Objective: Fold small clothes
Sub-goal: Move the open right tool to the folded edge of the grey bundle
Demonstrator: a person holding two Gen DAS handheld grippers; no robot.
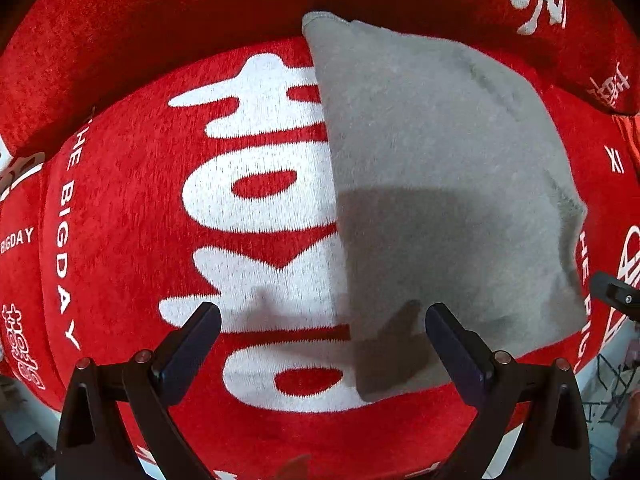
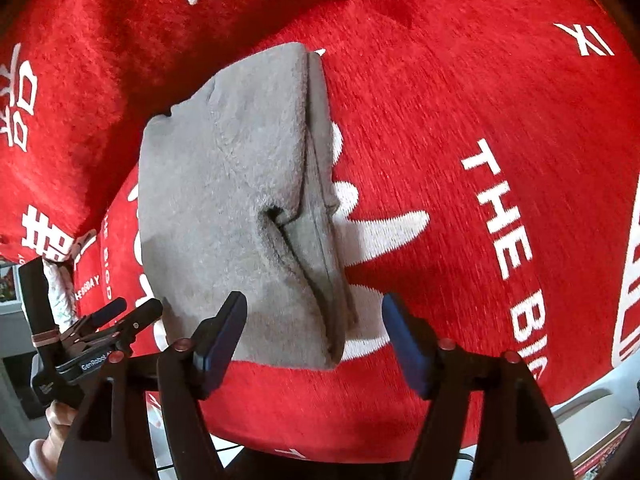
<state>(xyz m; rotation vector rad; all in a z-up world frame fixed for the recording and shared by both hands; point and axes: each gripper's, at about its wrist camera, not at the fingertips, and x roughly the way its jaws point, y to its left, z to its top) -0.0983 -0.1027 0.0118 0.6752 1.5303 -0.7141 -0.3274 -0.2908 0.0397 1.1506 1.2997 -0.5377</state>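
We look down from close above in both views. Our left wrist camera faces the red plush cover with white lettering [image 1: 132, 208], with the folded grey fleece cloth [image 1: 440, 184] to its right. Our right wrist camera sees that cloth [image 2: 224, 208] left of centre. Both views share cloth and cover [image 2: 440, 128].

The grey cloth [image 1: 440, 184] looked like soft matt fleece, finely napped, with a stitched hem along one edge in the right wrist view [image 2: 240, 208]. The red cover [image 1: 132, 208] under it was a plush, short-pile woven fabric, slightly fuzzy, its white lettering woven in with jagged edges. The left gripper [image 1: 322, 312] and right gripper [image 2: 314, 302] were matt black plastic with dull dark-blue pads [image 2: 404, 336] and small coppery metal rivets.
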